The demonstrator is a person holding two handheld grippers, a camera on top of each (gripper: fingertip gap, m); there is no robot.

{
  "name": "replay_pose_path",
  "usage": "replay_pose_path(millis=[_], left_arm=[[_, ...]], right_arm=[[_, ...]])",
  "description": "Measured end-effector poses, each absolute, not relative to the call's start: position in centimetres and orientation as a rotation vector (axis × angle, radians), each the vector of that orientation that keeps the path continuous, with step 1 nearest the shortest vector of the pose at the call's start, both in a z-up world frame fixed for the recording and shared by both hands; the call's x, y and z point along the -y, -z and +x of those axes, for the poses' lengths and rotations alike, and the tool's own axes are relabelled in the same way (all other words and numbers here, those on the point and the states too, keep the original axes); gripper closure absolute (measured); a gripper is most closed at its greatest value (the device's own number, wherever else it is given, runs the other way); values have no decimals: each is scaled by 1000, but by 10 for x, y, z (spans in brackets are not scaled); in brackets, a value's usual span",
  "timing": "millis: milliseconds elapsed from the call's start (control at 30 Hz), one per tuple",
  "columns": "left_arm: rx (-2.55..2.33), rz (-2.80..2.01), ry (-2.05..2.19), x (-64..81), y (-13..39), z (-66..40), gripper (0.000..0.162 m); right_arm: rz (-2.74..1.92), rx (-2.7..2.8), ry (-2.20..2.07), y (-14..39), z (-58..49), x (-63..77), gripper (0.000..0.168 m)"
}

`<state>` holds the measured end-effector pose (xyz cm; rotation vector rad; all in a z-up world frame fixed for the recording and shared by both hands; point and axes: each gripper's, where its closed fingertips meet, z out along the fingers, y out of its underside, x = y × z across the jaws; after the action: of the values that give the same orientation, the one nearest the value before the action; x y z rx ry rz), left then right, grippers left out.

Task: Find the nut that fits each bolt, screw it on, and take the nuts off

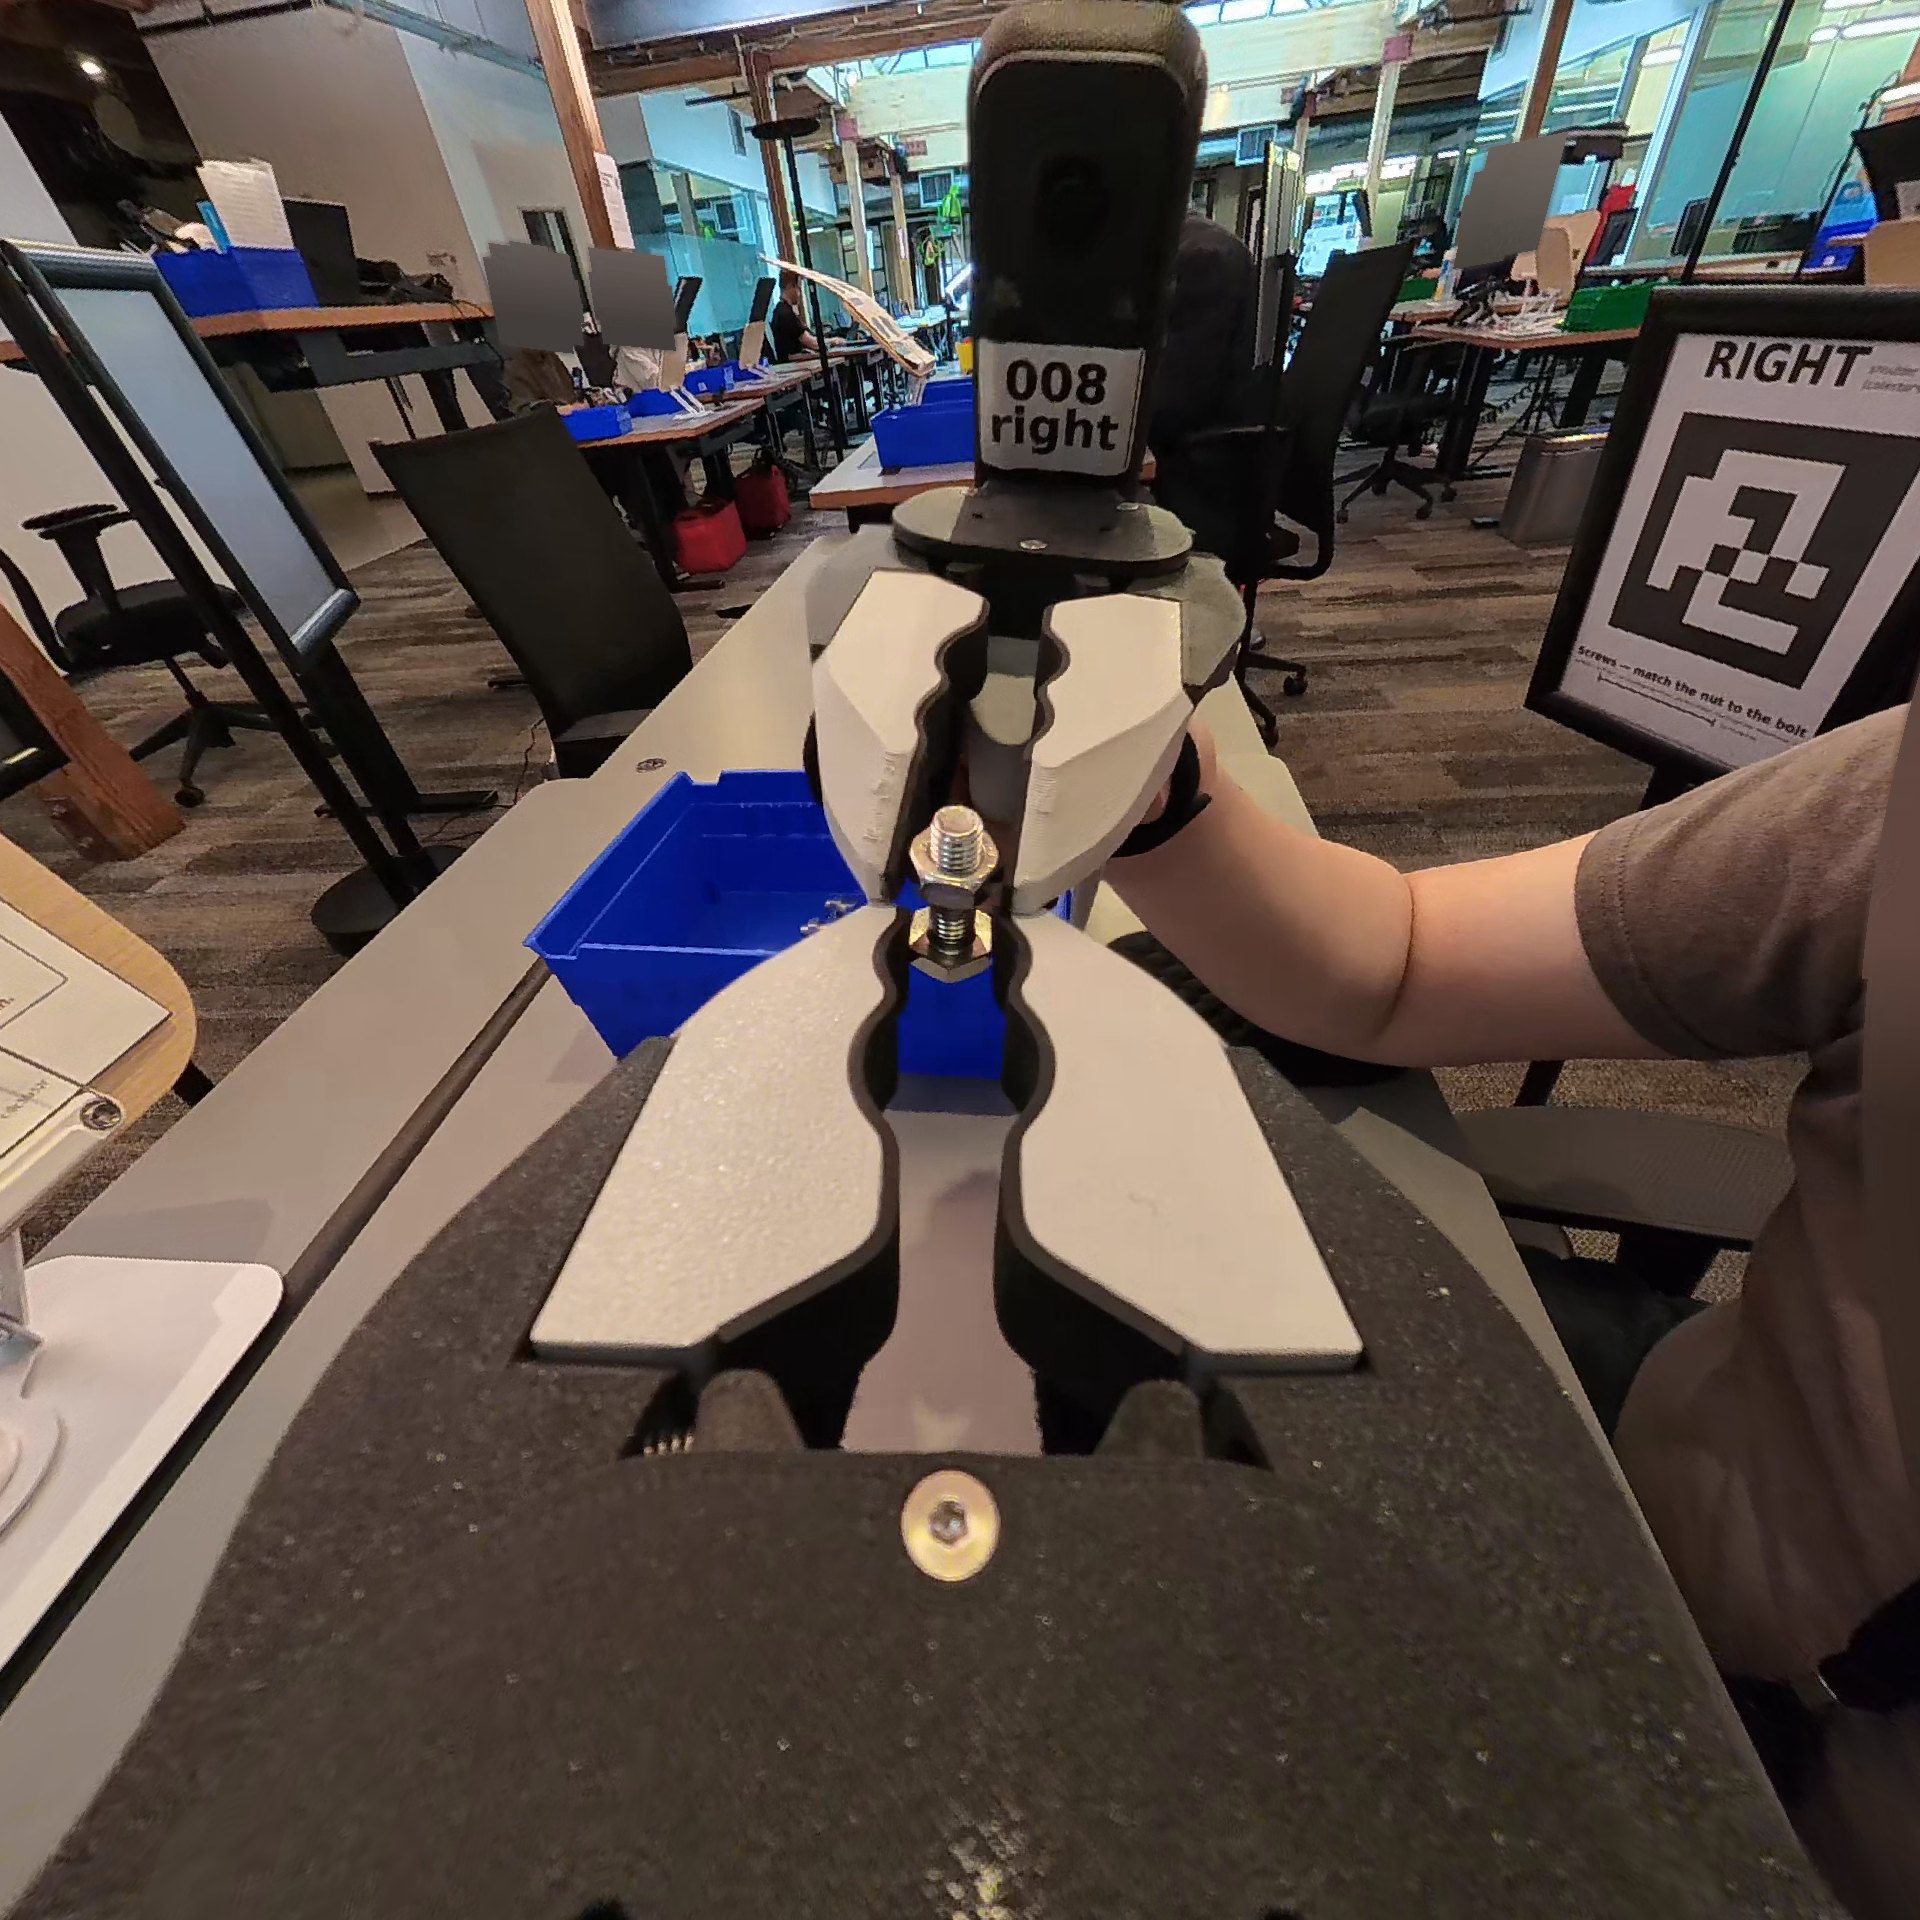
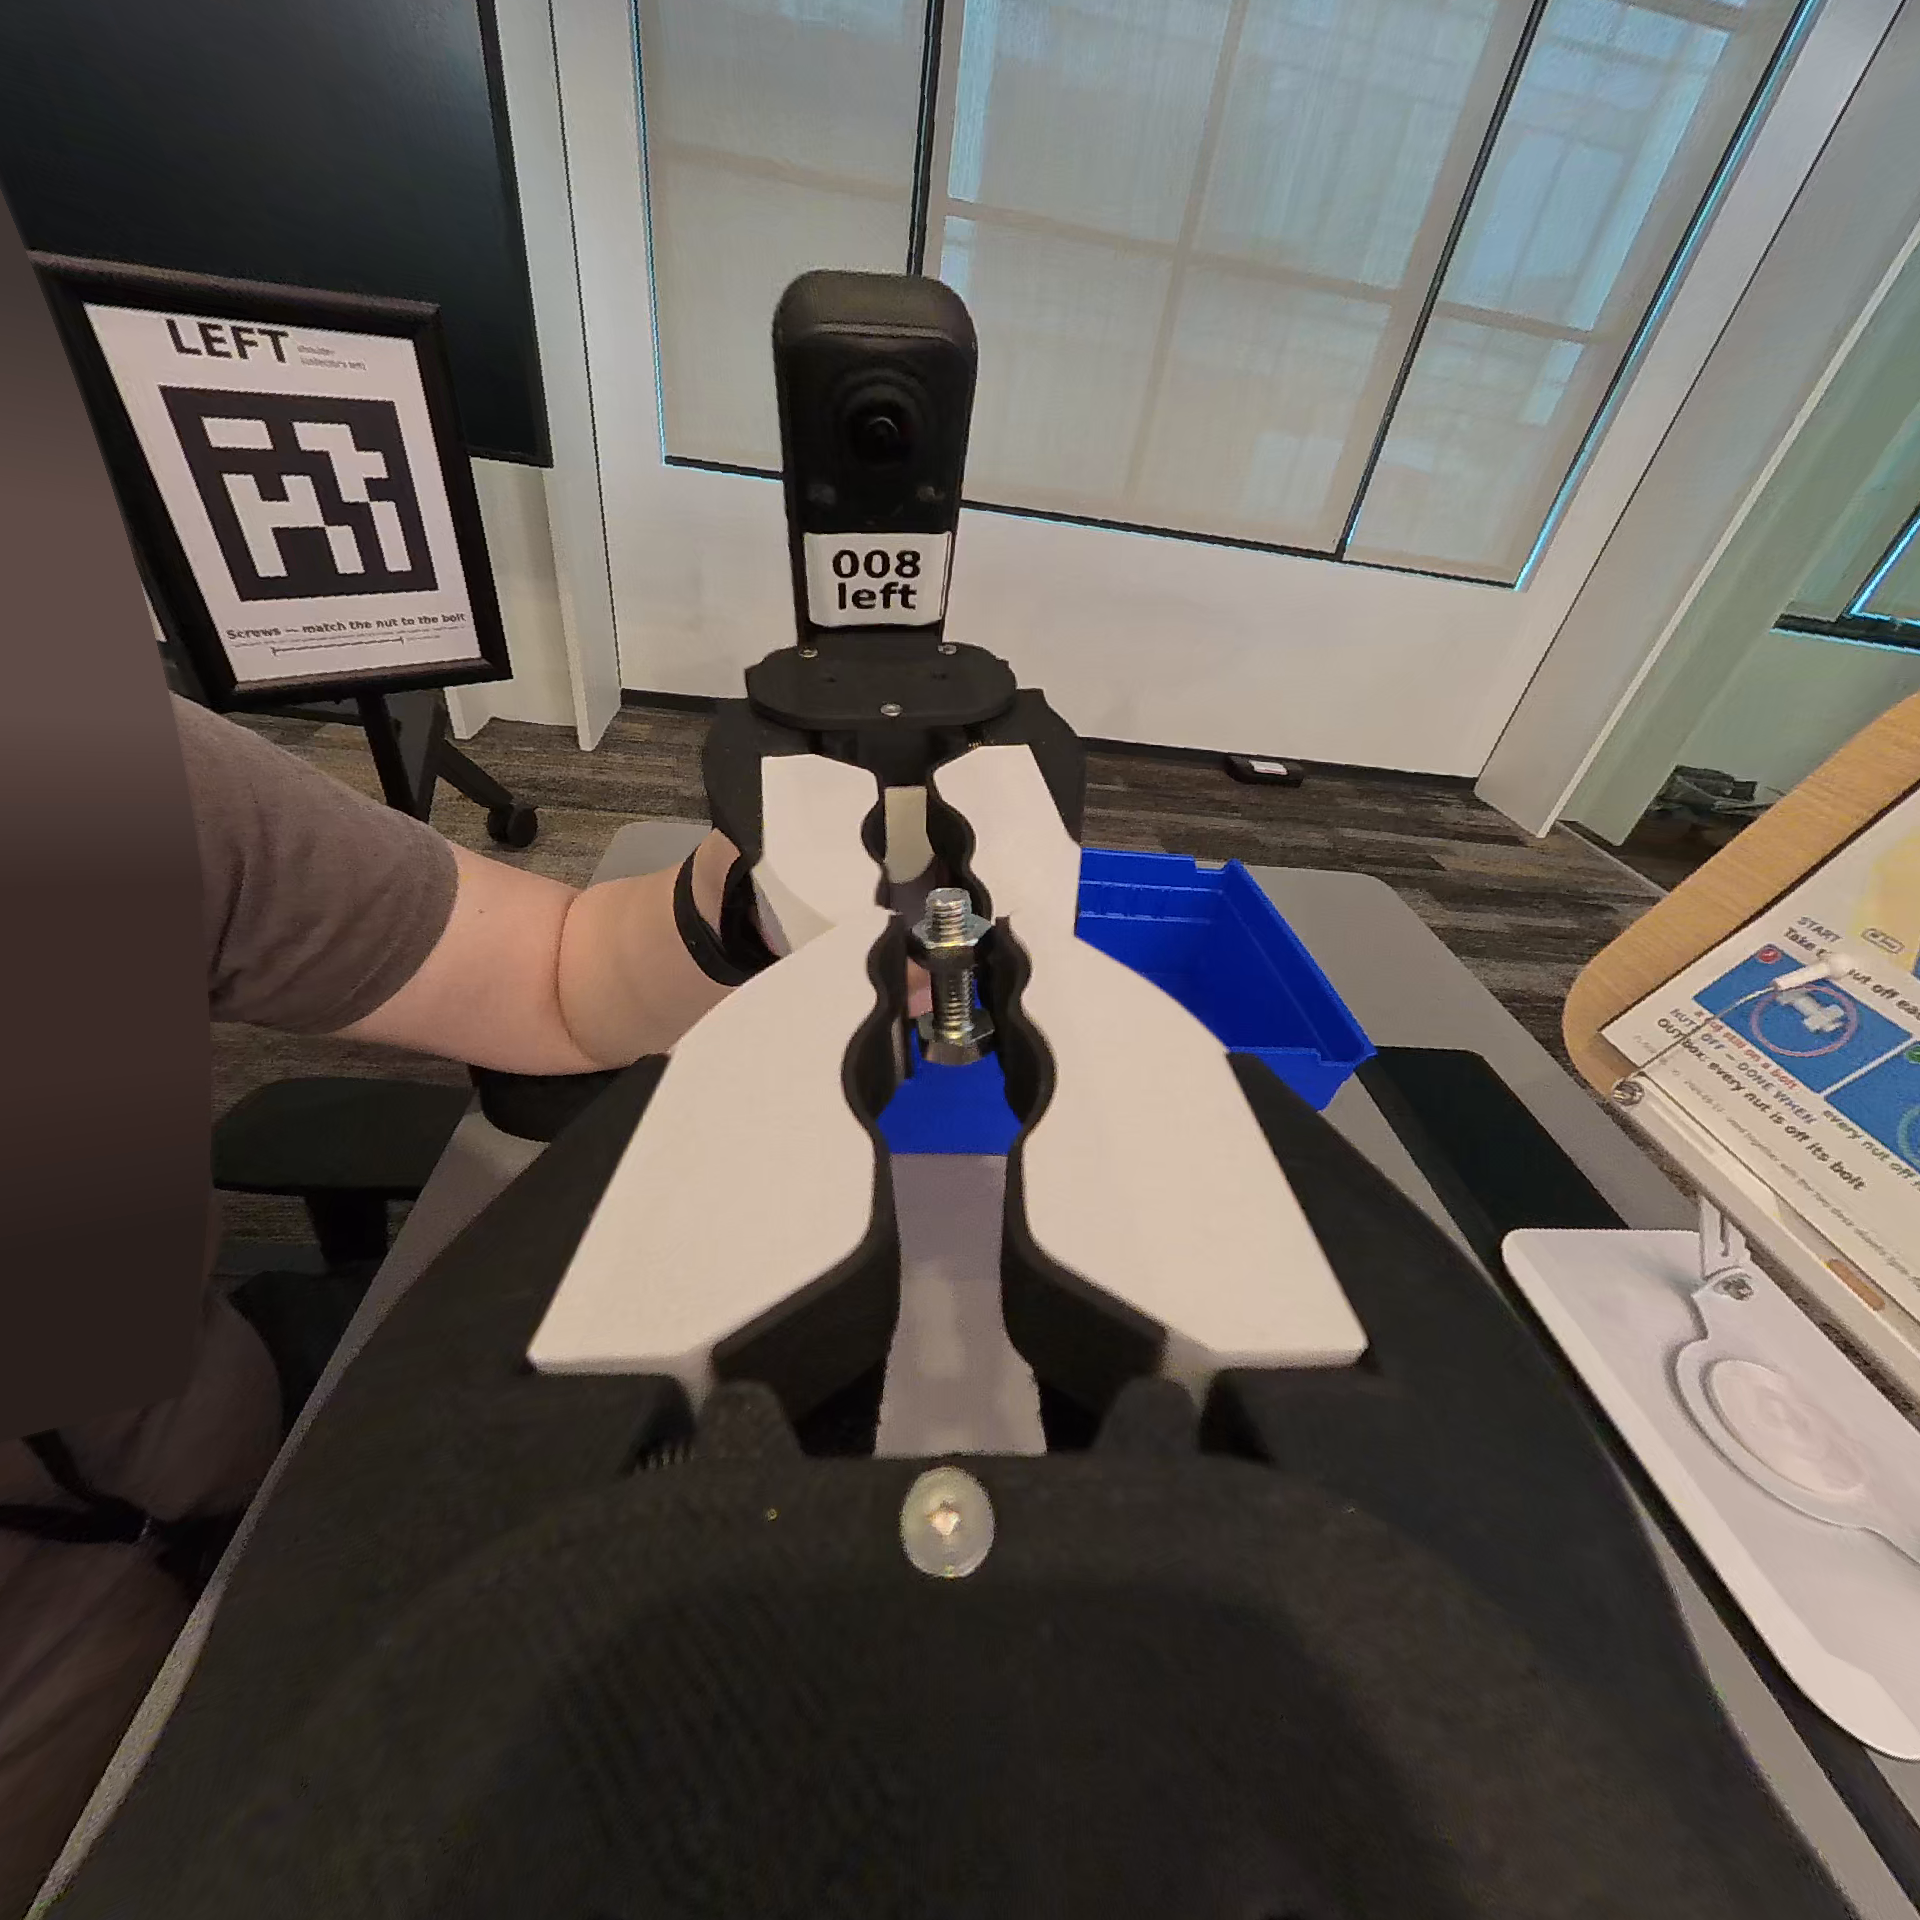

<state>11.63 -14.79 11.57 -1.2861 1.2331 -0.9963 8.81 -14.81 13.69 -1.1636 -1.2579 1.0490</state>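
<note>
A silver bolt (image 1: pixel 948 940) stands upright between the two grippers, which meet tip to tip above the blue bin (image 1: pixel 707 914). Its hex head is at the bottom and its threaded end points up. My left gripper (image 1: pixel 951 930) is shut on the bolt's lower part near the head. My right gripper (image 1: pixel 958 888) faces it and is shut on a hex nut (image 1: pixel 954 857) threaded near the bolt's top. In the right wrist view the nut (image 2: pixel 945 940) sits between my right gripper's (image 2: pixel 951 925) tips, the bolt shank (image 2: pixel 951 997) below it, the left gripper (image 2: pixel 940 904) opposite.
The blue bin (image 2: pixel 1195 956) sits on a grey table (image 1: pixel 416 1091) and holds a few small metal parts. Framed marker signs on stands (image 1: pixel 1745 540) (image 2: pixel 301 478) flank the table. An instruction sheet on a white stand (image 2: pixel 1766 1060) is beside it. A person's arm (image 1: pixel 1351 945) holds the right gripper. Both grippers' tips are close together, under 4 cm apart.
</note>
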Motion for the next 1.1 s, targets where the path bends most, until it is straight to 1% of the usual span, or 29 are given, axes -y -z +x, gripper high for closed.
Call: replay_pose_path(millis=[133,200,233,300,367,500,600,700,800,933,1100], left_arm=[[-1219,-1311,987,146,-114,118,121],[-1207,-1322,971,143,-114,118,112],[-1207,-1326,968,142,-113,117,111],[-1212,-1350,961,141,-112,115,111],[-1214,-1364,960,141,-112,113,111],[-1230,-1360,956,145,-113,112,112],[-1238,-1363,957,147,-113,113,112],[-1249,-1370,949,148,-111,113,112],[-1261,-1381,946,148,-109,114,113],[-1273,-1417,941,145,-101,116,113],[-1284,-1431,939,144,-97,118,113]], right_arm=[[-1166,1227,-1055,-141,94,142,152],[-1203,1214,-1031,-141,105,133,152],[-1242,1204,-994,-140,115,125,152],[-1385,1166,-897,-133,147,101,152],[-1618,1056,-712,-112,197,64,151],[-2120,752,-593,-41,298,16,152],[-2397,540,-512,17,352,-5,152],[-2582,435,-551,64,368,-11,152],[-2743,356,-424,103,386,-17,150],[-2776,295,-493,119,380,-22,151],[-2868,282,-374,140,383,-25,150]])
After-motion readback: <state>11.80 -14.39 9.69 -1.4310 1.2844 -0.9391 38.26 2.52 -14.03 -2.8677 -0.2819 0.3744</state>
